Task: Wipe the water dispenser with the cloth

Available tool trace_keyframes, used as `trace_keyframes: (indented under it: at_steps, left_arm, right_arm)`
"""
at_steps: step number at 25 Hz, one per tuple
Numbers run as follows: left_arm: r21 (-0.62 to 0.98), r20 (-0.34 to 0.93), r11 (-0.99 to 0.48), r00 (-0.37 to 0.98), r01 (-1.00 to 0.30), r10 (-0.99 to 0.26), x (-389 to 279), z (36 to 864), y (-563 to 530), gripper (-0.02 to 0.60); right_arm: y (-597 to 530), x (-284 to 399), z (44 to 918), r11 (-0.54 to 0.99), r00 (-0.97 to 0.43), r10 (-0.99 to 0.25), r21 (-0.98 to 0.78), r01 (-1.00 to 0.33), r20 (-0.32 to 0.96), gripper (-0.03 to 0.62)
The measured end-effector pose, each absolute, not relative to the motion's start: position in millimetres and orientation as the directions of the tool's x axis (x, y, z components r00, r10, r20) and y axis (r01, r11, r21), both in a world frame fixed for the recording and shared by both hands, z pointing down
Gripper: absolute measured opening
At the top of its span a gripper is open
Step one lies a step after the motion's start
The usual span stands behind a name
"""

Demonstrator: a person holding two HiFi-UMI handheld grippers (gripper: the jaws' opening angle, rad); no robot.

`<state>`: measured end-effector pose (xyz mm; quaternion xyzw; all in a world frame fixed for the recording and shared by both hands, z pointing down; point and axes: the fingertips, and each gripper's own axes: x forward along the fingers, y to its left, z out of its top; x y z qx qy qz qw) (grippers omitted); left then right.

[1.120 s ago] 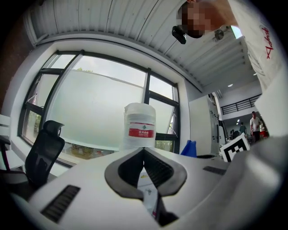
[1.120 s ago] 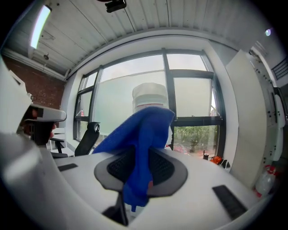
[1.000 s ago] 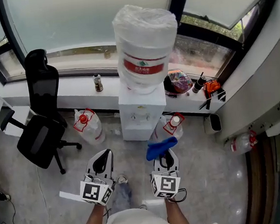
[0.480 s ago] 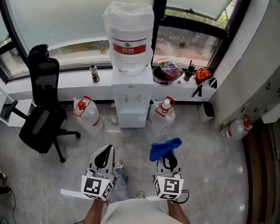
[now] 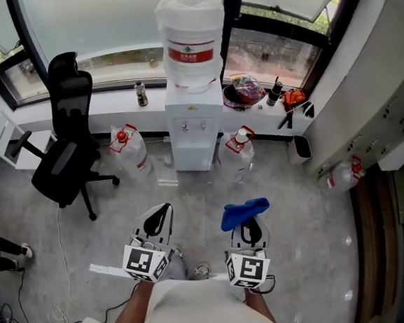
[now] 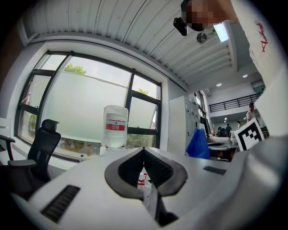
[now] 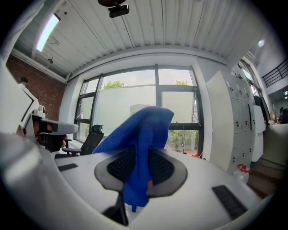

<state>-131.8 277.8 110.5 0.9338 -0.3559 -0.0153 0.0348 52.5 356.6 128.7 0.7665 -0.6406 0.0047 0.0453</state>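
The white water dispenser (image 5: 193, 133) stands against the window wall with a big bottle (image 5: 191, 42) on top. The bottle (image 6: 115, 126) also shows far ahead in the left gripper view. Well short of it, over the floor, my right gripper (image 5: 245, 216) is shut on a blue cloth (image 5: 243, 213) that bunches up past its tips. That cloth (image 7: 140, 143) hides most of the dispenser in the right gripper view. My left gripper (image 5: 160, 215) is shut with nothing in it, level with the right one and to its left.
A black office chair (image 5: 66, 148) stands left of the dispenser. Water jugs (image 5: 129, 153) sit on the floor on both sides of it. Bottles, a bowl and tools lie on the window ledge (image 5: 274, 98). A white cabinet (image 5: 386, 92) runs along the right.
The dispenser has shrunk and slid up in the head view, so the view has drawn back from it. Both grippers keep their pose, the cloth still held.
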Motion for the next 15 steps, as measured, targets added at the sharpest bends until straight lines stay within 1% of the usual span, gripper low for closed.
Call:
trace_keyframes:
  at_steps: [15]
  left_arm:
    - [0.079, -0.007, -0.732, 0.734, -0.677, -0.68, -160, 99, 242, 0.011]
  right_arm:
    - [309, 20, 101, -0.14, 0.145, -0.988, 0.102, -0.985, 0.044, 0.094]
